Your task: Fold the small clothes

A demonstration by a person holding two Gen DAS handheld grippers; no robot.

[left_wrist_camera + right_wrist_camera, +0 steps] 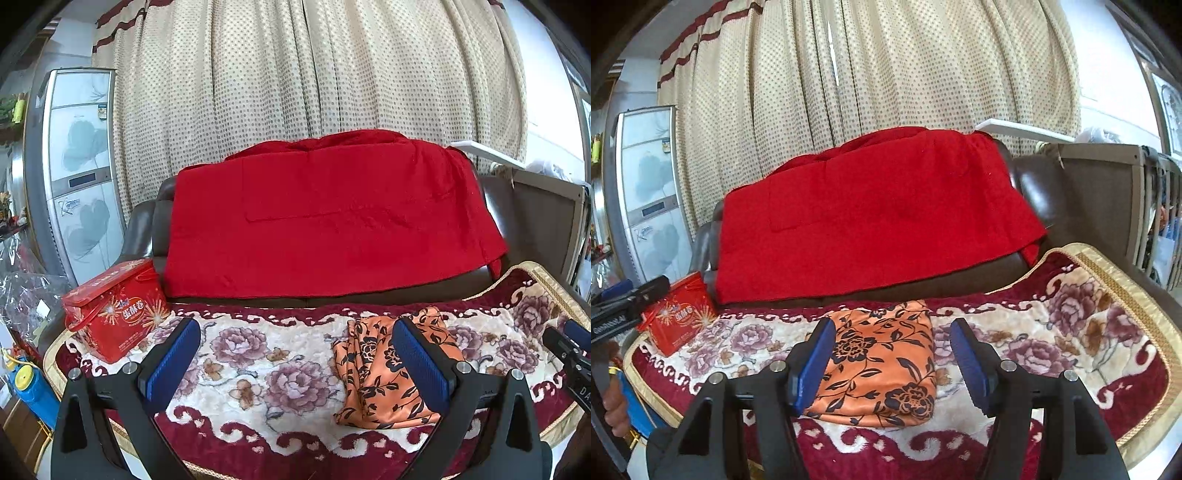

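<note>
The red box (114,310) near the left edge of the sofa (513,221) seat carries Chinese writing, too small to read. The left gripper (295,354) hangs with jaws wide and empty. The orange garment (882,365) lies folded mid-seat on the blanket (1071,332). The right gripper (892,363), wide and empty, straddles it. The fold looks nearly done; next comes a last fold or smoothing.

We see one small garment (882,365), orange satin-like cloth printed with black flowers and vines. It lies folded into a compact, roughly rectangular bundle, flat on the floral plush blanket (1052,332), its smooth top panel upward, edges slightly rumpled.
</note>
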